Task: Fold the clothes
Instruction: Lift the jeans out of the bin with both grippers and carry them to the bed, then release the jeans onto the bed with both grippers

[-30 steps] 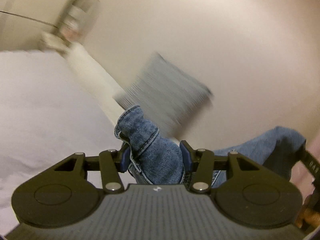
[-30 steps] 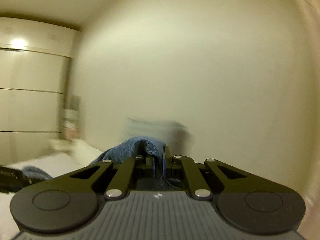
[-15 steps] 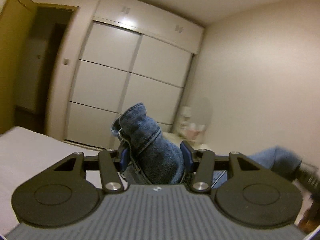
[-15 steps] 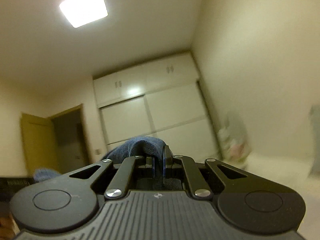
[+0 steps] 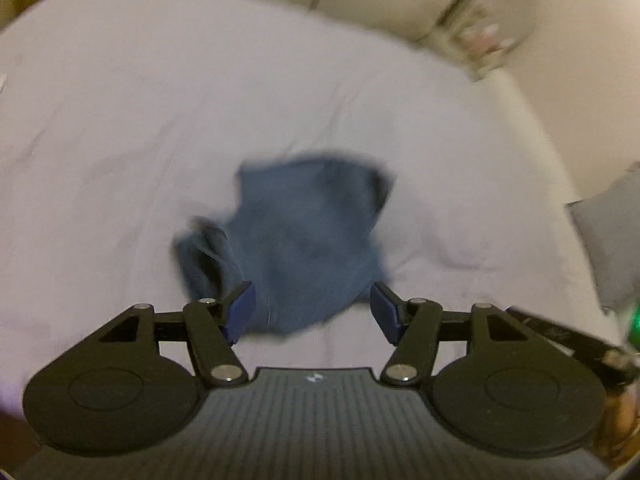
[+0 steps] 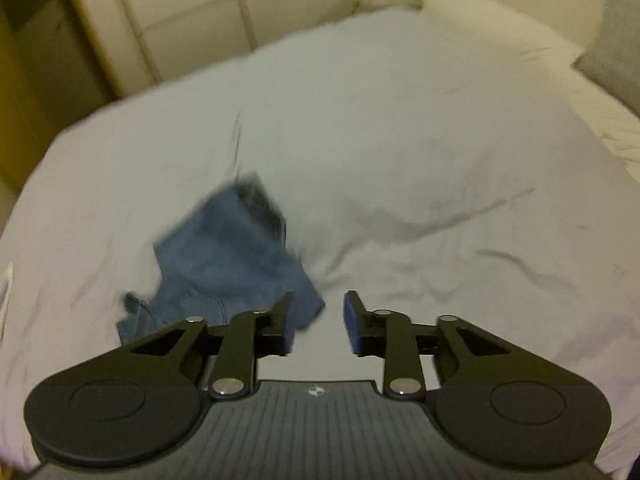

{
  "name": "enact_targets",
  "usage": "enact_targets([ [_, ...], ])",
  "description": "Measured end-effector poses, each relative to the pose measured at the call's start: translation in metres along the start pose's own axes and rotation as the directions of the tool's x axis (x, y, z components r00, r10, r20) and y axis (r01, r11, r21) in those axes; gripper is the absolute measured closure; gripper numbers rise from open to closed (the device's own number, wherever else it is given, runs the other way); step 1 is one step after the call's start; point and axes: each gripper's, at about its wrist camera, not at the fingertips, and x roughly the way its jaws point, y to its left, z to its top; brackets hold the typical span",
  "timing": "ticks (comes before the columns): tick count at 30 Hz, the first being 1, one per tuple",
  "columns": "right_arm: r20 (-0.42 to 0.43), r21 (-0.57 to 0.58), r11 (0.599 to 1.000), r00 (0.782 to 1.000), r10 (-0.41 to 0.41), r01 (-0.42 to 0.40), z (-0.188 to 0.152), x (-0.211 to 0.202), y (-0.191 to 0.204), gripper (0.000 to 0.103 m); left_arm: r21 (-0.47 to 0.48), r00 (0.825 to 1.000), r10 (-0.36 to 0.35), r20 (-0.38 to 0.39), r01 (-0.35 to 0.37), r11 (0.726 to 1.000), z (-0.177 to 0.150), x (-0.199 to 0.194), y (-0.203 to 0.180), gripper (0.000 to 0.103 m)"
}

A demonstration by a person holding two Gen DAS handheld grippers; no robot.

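Nearby, grey pillow (image 6: 616, 52) (blurred), bedsheet (image 6: 400, 140).

Left tongs (image 5: 312, 310) and right tongs (image 6: 318, 322): matte black linkage arms on two round pivot housings, each joint fixed by a silver screw; blue pads (image 5: 240, 312) line the inner fingertips; a ribbed dark grey body plate between the housings bears a small white emblem at its front edge

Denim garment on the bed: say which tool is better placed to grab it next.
Left. The left tool is open with the denim garment directly between and ahead of its fingers. The right tool, also open, points at bare sheet; the garment lies off to its left.
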Motion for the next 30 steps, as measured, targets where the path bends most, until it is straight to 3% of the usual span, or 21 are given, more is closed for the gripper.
enact_targets([
  [1,-0.021,-0.032,0.999,1.0,0.014,-0.015,0.001,0.006,0.001,0.055,-0.03,0.999,0.027,-0.022,-0.027,0.999,-0.017,0.008,0.007,0.045],
  [7,-0.175,-0.172,0.978,0.981,0.087,-0.118,-0.017,0.043,0.015,0.055,-0.175,0.992,0.12,-0.046,-0.126,0.976,-0.056,0.024,0.036,0.045],
  [13,-0.285,-0.262,0.943,0.95,0.129,-0.206,-0.03,0.076,0.059,0.053,-0.195,0.983,0.159,-0.091,-0.174,0.965,-0.076,0.035,0.082,0.045],
  [19,-0.333,-0.291,0.927,0.934,0.133,-0.236,-0.05,0.096,0.107,0.053,-0.123,0.974,0.144,-0.174,-0.167,0.978,-0.061,0.06,0.122,0.045],
  [27,-0.389,-0.246,0.951,0.918,0.078,-0.186,-0.083,0.127,0.209,0.05,0.082,0.943,0.083,-0.323,-0.059,0.995,-0.027,0.098,0.185,0.046],
  [30,-0.372,-0.266,0.948,0.926,0.068,-0.177,-0.092,0.137,0.248,0.05,0.108,0.932,0.066,-0.358,-0.029,0.994,-0.021,0.107,0.206,0.046],
])
